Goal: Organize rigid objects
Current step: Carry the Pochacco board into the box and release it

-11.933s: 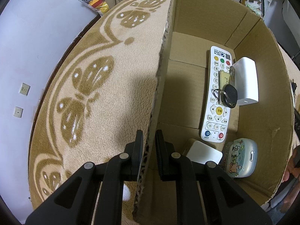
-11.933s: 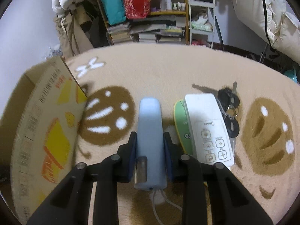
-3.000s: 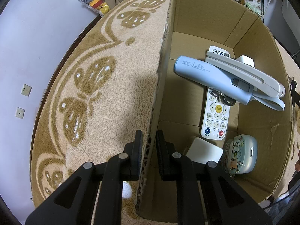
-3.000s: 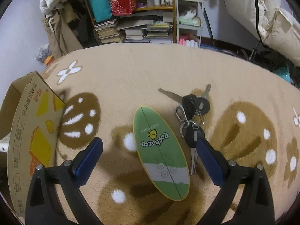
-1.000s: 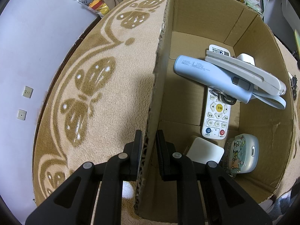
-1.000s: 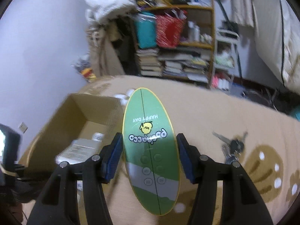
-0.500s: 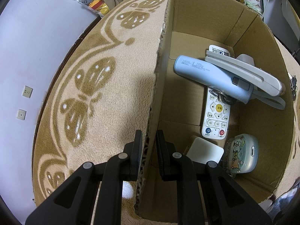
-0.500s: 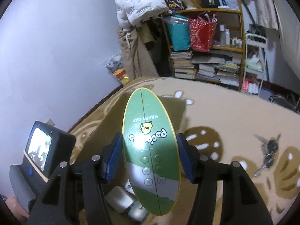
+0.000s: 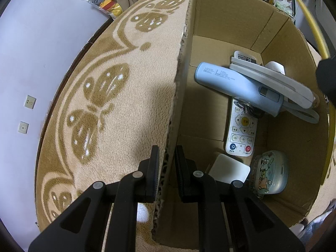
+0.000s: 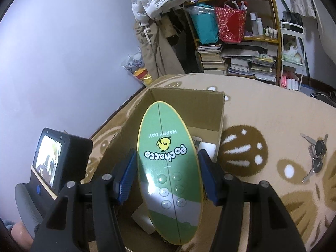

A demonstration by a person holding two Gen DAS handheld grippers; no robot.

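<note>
My right gripper point(image 10: 168, 178) is shut on a green oval board point(image 10: 169, 168) printed "Pochacco" and holds it in the air over the open cardboard box point(image 10: 220, 113). Its yellow rim point(image 9: 310, 19) shows at the right edge of the left wrist view. My left gripper point(image 9: 166, 163) is shut on the box's near wall point(image 9: 178, 84). In the box lie a light blue power bank point(image 9: 237, 86), a grey-white remote point(image 9: 273, 79) across it, a white remote with coloured buttons point(image 9: 241, 134), a white square block point(image 9: 230, 169) and a pale cartoon case point(image 9: 268, 172).
The box stands on a beige carpet with brown butterfly patterns point(image 9: 100, 96). A bunch of keys point(image 10: 317, 153) lies on the carpet at the right. Shelves with books and bags point(image 10: 241, 48) stand behind. The left gripper's camera screen point(image 10: 52, 159) sits at the left.
My right gripper has carried the green board further over the box, and the box now lies closer below it. The left gripper has stayed clamped on the box wall.
</note>
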